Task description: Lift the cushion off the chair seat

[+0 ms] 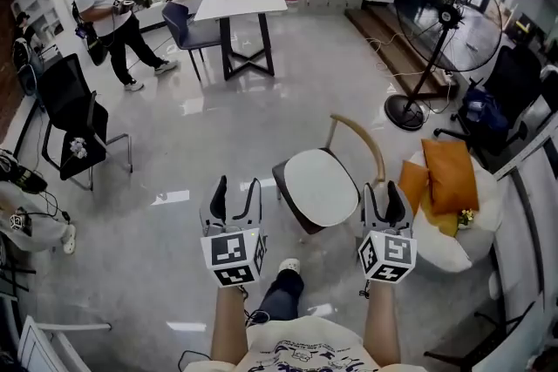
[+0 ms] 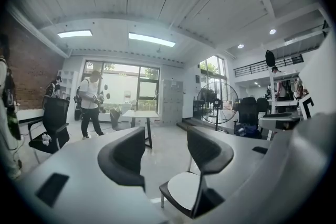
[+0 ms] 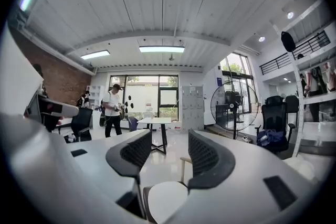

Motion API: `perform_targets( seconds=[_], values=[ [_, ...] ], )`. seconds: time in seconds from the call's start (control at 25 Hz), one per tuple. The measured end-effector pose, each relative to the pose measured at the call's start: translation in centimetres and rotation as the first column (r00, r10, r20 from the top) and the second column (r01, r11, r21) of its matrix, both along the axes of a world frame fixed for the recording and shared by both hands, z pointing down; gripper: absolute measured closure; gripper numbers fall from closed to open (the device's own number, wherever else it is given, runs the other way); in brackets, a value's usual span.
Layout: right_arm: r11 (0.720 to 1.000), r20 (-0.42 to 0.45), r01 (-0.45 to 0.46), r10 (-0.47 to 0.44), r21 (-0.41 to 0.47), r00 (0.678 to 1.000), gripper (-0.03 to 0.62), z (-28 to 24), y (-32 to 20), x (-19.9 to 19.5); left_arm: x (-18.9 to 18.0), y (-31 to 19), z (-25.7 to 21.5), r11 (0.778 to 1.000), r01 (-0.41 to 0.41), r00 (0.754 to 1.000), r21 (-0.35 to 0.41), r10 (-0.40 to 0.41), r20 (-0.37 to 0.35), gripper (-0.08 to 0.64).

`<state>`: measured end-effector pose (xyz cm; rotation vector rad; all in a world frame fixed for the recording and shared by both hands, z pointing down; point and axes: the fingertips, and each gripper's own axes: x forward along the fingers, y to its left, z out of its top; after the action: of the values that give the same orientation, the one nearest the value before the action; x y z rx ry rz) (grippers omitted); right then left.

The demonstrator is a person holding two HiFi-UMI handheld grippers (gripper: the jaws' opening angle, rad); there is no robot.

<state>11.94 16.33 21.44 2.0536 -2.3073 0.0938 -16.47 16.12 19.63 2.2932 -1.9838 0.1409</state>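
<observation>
Round white cushion (image 1: 321,186) flat on the seat of the wooden-backed chair (image 1: 361,138), untouched. Left gripper (image 1: 235,194) just left of the seat, right gripper (image 1: 383,194) by its right edge, between chair and white beanbag (image 1: 445,250) — jaws of both wide apart, nothing between them in either gripper view. Only in the head view: orange pillows (image 1: 449,174) on the beanbag. Only in the gripper views: ceiling lights (image 2: 152,39) — and the cushion low, beyond the jaws.

White cushion (image 1: 321,187), dark — perhaps black — chair seat (image 1: 284,198), orange pillows (image 1: 451,174), black-and-white square markers (image 1: 228,251)
</observation>
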Motion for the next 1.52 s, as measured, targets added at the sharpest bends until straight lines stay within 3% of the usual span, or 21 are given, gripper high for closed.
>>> perform_targets(
  seconds=[0.28, 0.56, 1.0, 1.52],
  values=[
    [1.000, 0.008, -0.017, 0.017, -0.002, 1.000, 0.359, -0.3, -10.8, -0.6, -0.8, -11.6, 0.2, 1.000, -0.010, 1.000, -0.015, 0.010, -0.001, 0.311],
    [0.998, 0.006, -0.023, 0.023, -0.051, 1.000, 0.357, 2.2, -18.0, -2.0, -1.6, -19.4, 2.3, 0.998, -0.029, 1.000, -0.051, 0.028, -0.004, 0.311],
    [0.983, 0.008, -0.038, 0.040, -0.182, 0.999, 0.353, 7.6, -22.1, -0.4, 0.9, -24.0, 8.2, 0.982, -0.058, 0.998, -0.181, 0.054, -0.025, 0.311],
    [0.933, -0.020, 0.038, -0.048, -0.358, 0.999, 0.353, 17.6, -30.7, 4.2, 7.1, -30.6, 18.6, 0.929, -0.043, 0.998, -0.367, 0.027, -0.051, 0.311]
  ],
)
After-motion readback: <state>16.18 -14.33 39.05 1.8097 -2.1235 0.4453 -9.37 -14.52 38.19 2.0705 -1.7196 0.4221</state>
